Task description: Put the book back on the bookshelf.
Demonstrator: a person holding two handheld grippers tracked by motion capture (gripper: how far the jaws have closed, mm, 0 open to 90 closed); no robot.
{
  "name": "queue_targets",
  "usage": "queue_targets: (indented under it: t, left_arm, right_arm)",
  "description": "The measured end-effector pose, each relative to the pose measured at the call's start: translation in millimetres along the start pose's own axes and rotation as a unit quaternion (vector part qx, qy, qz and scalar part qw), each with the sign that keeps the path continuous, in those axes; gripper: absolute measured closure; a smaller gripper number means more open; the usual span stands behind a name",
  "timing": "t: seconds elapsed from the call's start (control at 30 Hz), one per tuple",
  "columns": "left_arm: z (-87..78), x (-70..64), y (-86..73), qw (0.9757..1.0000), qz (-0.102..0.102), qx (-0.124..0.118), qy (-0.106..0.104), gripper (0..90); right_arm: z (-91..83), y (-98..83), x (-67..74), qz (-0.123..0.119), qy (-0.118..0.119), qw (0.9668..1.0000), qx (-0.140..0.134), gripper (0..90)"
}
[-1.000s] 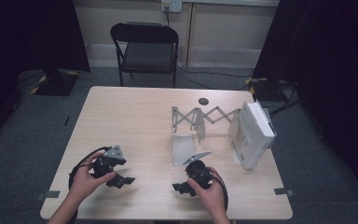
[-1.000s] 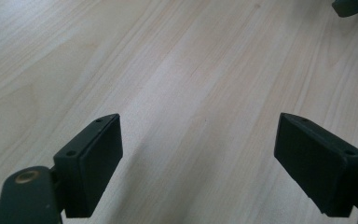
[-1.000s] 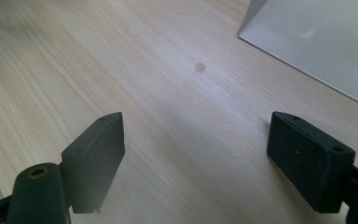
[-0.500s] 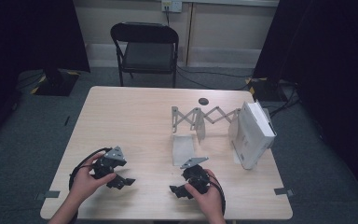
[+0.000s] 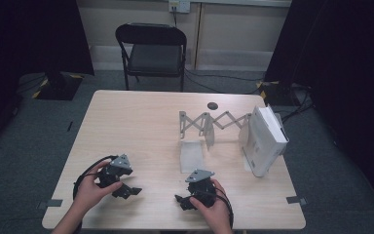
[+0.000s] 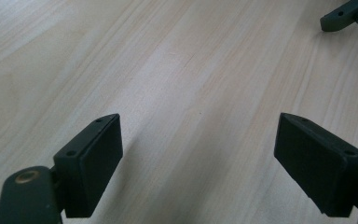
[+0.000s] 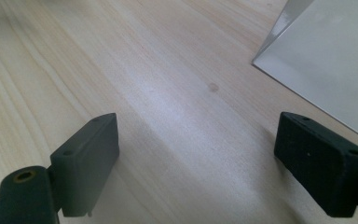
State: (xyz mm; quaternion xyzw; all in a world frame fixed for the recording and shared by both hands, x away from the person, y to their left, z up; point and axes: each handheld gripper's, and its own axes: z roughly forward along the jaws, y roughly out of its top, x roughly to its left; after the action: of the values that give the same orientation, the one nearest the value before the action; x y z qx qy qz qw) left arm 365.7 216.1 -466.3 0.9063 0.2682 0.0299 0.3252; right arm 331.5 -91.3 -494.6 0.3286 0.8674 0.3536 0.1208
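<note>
Both grippers rest low over the near part of the light wooden table [image 5: 141, 126], each in one of the person's hands. The left gripper [image 5: 129, 191] sits near the table's front left, its fingers [image 6: 91, 161] spread wide with bare wood between them; in the left gripper view, the tip of the other gripper's finger shows at the top right corner, well apart. The right gripper [image 5: 181, 202] lies near the front middle of the table, and its fingers [image 7: 87, 158] have just been opening and now stand wide, with no thing between them, only table surface. Nearest to it is a small pale translucent sheet [image 5: 192, 155], which lies just beyond the right gripper toward the middle of the table; in the right gripper view its corner appears at the upper right, ahead of the right-hand finger and not touched by it. Behind the sheet stands a grey scissor-lattice rack [image 5: 214, 123], stretched sideways, its right end meeting a white box-like thing [image 5: 263, 139] that stands tilted near the table's right edge. A small dark disc [image 5: 213, 105] lies on the table beyond the rack. A black folding chair [image 5: 153, 51] stands on the grey floor past the far edge.
</note>
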Motion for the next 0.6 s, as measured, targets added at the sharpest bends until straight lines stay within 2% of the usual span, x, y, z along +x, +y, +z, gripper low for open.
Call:
queue_targets:
  t: [0.13, 0.37, 0.6]
  left_arm:
    - [1.6, -0.3, -0.9, 1.0, -0.001, -0.001, -0.002, 15.2]
    - [2.2, 0.2, -2.1, 1.0, -0.003, 0.0, -0.001, 15.1]
    - [6.3, -0.3, -5.1, 1.0, -0.001, 0.005, 0.0, 15.1]
  right_arm:
    - [1.4, -1.6, 1.3, -0.008, -0.005, 0.9999, -0.007, 12.8]
    - [4.6, -3.1, 1.8, -0.009, -0.004, 0.9996, -0.026, 12.1]
    - [5.2, -2.6, 2.1, -0.011, -0.007, 0.9996, -0.024, 11.3]
